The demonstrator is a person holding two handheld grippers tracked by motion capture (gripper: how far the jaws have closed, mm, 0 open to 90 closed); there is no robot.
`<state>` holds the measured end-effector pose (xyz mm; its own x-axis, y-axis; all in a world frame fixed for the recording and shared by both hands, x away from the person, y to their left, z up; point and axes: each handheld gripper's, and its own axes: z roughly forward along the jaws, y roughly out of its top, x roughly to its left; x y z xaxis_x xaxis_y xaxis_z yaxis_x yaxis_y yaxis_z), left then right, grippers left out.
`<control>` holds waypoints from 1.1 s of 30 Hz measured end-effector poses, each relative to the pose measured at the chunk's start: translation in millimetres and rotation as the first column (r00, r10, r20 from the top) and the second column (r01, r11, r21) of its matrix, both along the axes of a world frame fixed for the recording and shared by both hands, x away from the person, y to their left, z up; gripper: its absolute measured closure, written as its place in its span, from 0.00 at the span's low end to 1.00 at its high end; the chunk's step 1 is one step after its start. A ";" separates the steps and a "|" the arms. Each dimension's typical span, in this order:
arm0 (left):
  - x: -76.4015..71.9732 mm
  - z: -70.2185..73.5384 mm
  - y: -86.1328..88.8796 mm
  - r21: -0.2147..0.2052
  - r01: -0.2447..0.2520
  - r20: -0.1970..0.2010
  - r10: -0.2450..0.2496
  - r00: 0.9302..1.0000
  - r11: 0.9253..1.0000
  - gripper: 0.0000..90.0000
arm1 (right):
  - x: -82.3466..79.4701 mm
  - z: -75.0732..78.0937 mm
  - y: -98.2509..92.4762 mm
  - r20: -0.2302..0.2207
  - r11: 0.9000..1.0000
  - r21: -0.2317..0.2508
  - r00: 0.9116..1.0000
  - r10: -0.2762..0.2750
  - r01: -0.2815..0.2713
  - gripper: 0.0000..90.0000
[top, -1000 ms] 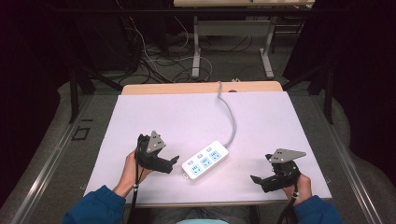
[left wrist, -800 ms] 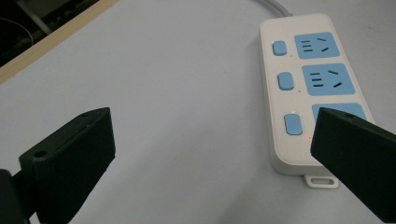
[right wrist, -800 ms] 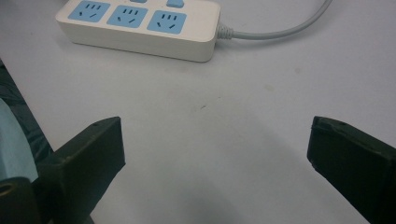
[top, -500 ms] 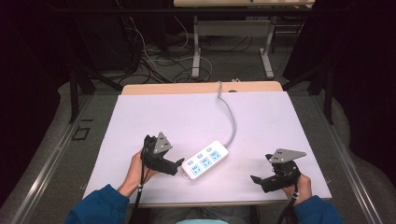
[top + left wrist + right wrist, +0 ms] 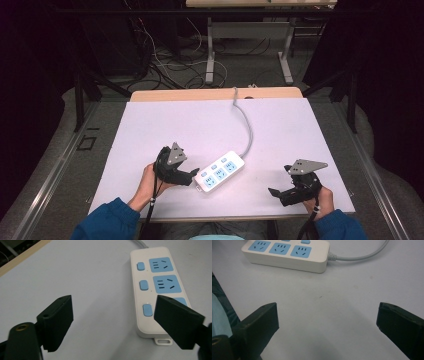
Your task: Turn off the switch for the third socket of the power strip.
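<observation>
A white power strip point(image 5: 220, 174) with blue sockets and blue switches lies on the pale table top point(image 5: 190, 125); its grey cable point(image 5: 246, 125) runs off the far edge. My left gripper point(image 5: 194, 175) is open at the strip's near-left end. In the left gripper view the power strip point(image 5: 155, 285) lies ahead to the right, and the left gripper point(image 5: 113, 315) has its right jaw over the strip's near end. My right gripper point(image 5: 274, 192) is open above bare table near the front right. In the right gripper view the power strip point(image 5: 287, 252) lies beyond the empty right gripper point(image 5: 327, 322).
A wooden strip point(image 5: 190, 95) borders the table's far edge. Behind it stand metal desk legs point(image 5: 210, 55) and loose floor cables point(image 5: 165, 60). The front table edge point(image 5: 225, 217) is close to both hands. A light blue garment point(image 5: 219, 317) shows at the left of the right gripper view.
My left gripper has slid right along the table until its jaws reach the power strip's near end. The right gripper and the strip have stayed put.
</observation>
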<state>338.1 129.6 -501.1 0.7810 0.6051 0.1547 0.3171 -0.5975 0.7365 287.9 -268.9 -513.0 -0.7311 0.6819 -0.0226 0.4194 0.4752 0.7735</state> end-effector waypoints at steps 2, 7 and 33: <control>-0.7 -0.5 -1.8 -0.002 0.009 0.000 -0.009 1.000 1.000 0.24 | -0.1 -0.1 0.4 -0.002 1.000 0.004 1.000 0.000 0.000 0.04; -2.2 -1.0 -3.5 -0.021 0.025 -0.004 -0.025 1.000 0.999 0.39 | -0.2 0.0 0.4 0.000 1.000 0.002 1.000 -0.005 0.005 0.04; -3.7 -14.2 -19.8 -0.047 0.125 -0.046 -0.127 0.991 0.991 1.00 | 0.0 -0.2 0.5 0.000 1.000 0.006 1.000 0.000 0.000 0.05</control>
<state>334.4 109.8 -515.2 0.8573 0.5069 0.0904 0.2773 -0.6025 0.7484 287.9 -268.4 -513.3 -0.7308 0.6824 -0.0178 0.4199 0.4700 0.7764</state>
